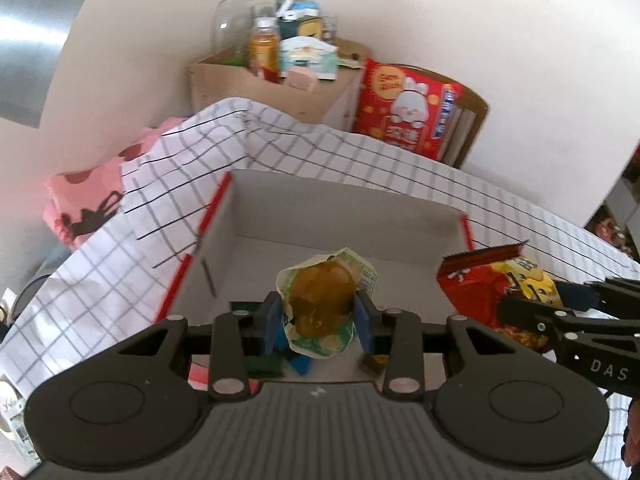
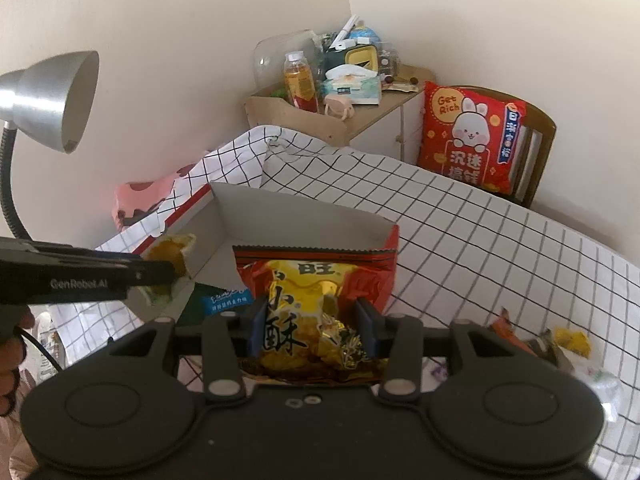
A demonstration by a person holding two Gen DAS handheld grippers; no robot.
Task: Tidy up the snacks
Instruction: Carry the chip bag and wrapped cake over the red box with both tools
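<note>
My left gripper (image 1: 320,320) is shut on a wrapped brown pastry in a green-white packet (image 1: 322,304), held over the open white box with red edges (image 1: 344,216). It also shows in the right wrist view (image 2: 170,258) at the box's left side. My right gripper (image 2: 312,330) is shut on a red and yellow snack bag (image 2: 316,300), held over the box's (image 2: 296,220) right part. The bag shows in the left wrist view (image 1: 500,280) at the right. A dark green packet (image 2: 218,300) lies inside the box.
The box sits on a white grid-pattern cloth (image 2: 480,240). More snack packets (image 2: 560,344) lie on the cloth at the right. A silver lamp (image 2: 52,100) stands at the left. A wooden shelf with a bottle and clutter (image 2: 320,96) and a red cushion on a chair (image 2: 468,136) are behind.
</note>
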